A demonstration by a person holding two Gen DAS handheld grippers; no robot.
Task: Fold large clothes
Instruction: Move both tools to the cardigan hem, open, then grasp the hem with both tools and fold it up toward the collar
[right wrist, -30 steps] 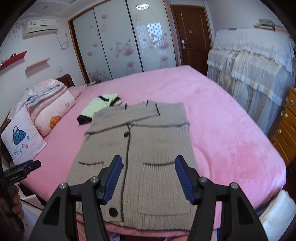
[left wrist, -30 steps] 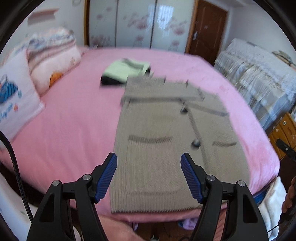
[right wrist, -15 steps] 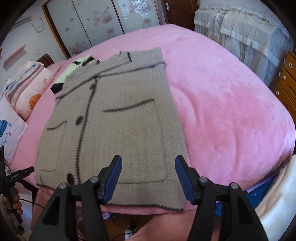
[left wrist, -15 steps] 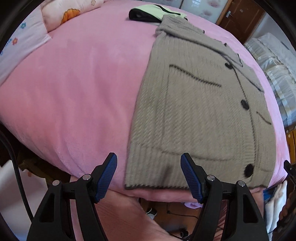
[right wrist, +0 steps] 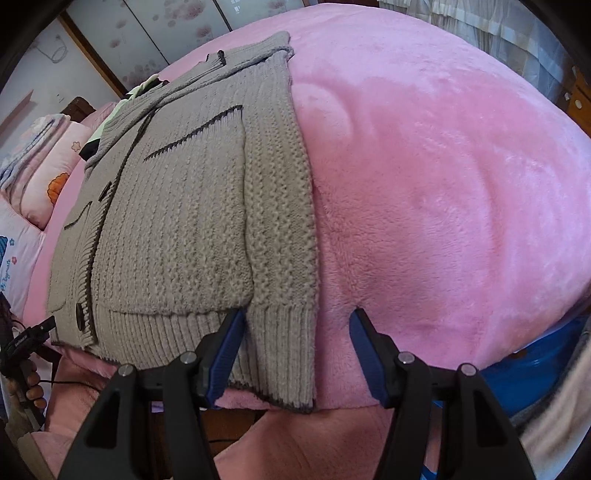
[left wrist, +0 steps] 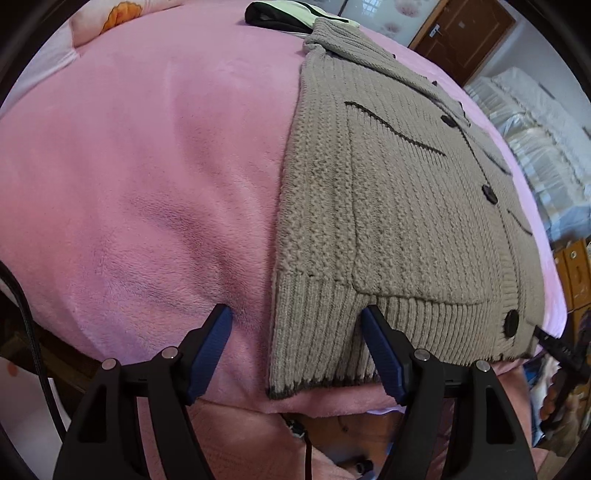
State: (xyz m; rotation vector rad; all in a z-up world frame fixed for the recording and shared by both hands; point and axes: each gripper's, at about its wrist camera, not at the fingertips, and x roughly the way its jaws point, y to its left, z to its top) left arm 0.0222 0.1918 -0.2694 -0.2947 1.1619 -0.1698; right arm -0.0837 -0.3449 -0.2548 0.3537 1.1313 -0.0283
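Cardigan (left wrist: 399, 206) hem corners sit right at both tongs. The left tongs (left wrist: 295, 350), spread wide and holding nothing, straddle the near left corner; the right tongs (right wrist: 297, 350), equally spread and unloaded, straddle the near right corner. The garment lies flat on the pink bed (right wrist: 424, 184), buttoned front up, its long axis running straight away from the tongs toward the collar. Neither side is nearer. Only the left view shows the folded green garment (left wrist: 288, 13) beyond the collar.
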